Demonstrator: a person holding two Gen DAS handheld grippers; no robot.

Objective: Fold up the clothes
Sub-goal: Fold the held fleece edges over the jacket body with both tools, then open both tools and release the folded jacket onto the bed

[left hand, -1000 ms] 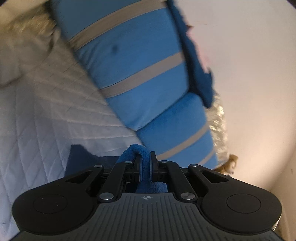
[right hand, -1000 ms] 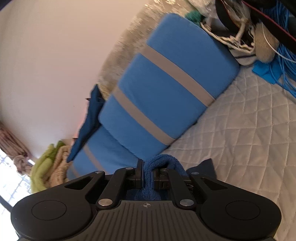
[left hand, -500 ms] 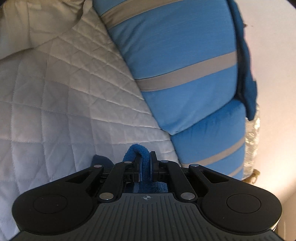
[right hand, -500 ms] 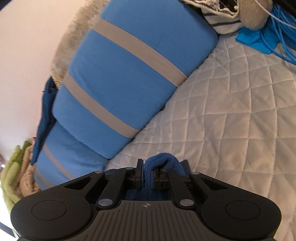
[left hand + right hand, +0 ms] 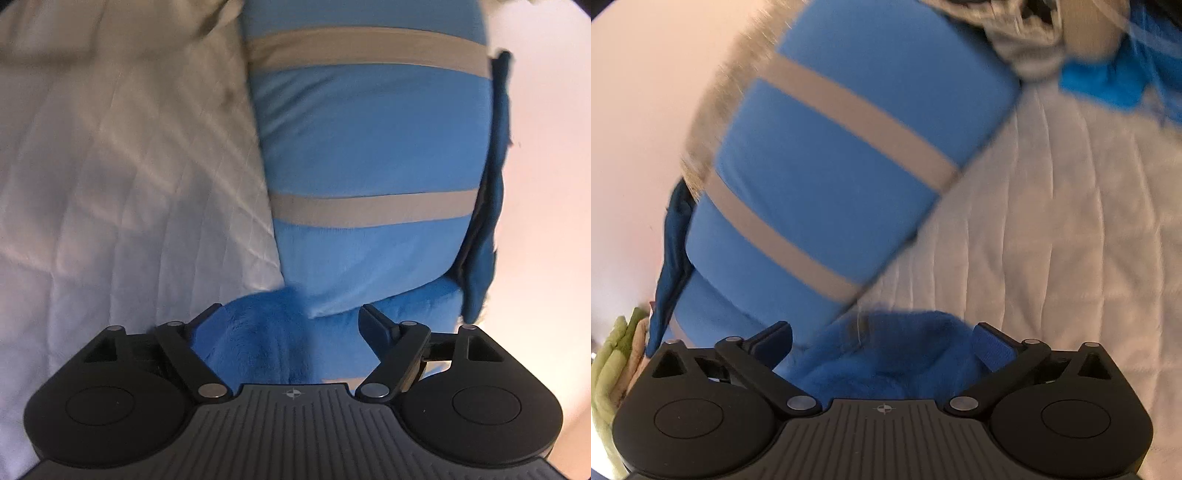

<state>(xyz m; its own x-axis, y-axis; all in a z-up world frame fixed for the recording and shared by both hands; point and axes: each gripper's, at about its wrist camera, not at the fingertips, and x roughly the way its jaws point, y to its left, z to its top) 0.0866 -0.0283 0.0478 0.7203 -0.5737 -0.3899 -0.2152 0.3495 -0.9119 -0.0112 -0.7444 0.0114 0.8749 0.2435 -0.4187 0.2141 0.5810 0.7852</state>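
Note:
A fuzzy dark blue garment (image 5: 258, 339) lies bunched on the white quilted bed, right below the left gripper (image 5: 291, 314). The jaws of that gripper are opening; the cloth sits between them, free of the pads. In the right wrist view the same blue garment (image 5: 897, 354) lies heaped between the spread fingers of the right gripper (image 5: 882, 332). Its jaws are opening too, wide apart, and neither pad presses on the cloth. Both views are blurred.
A big blue pillow with grey stripes (image 5: 369, 155) (image 5: 842, 177) leans against the wall just beyond the garment. The white quilt (image 5: 110, 221) (image 5: 1052, 240) spreads to the side. A dark blue cloth (image 5: 487, 184) hangs behind the pillow. Clutter and blue cord (image 5: 1108, 74) lie far right; green cloth (image 5: 613, 362) at left.
Both grippers were shut on the blue garment and have sprung apart, letting it drop onto the bed. Both have also come down closer to the quilt and pillow.

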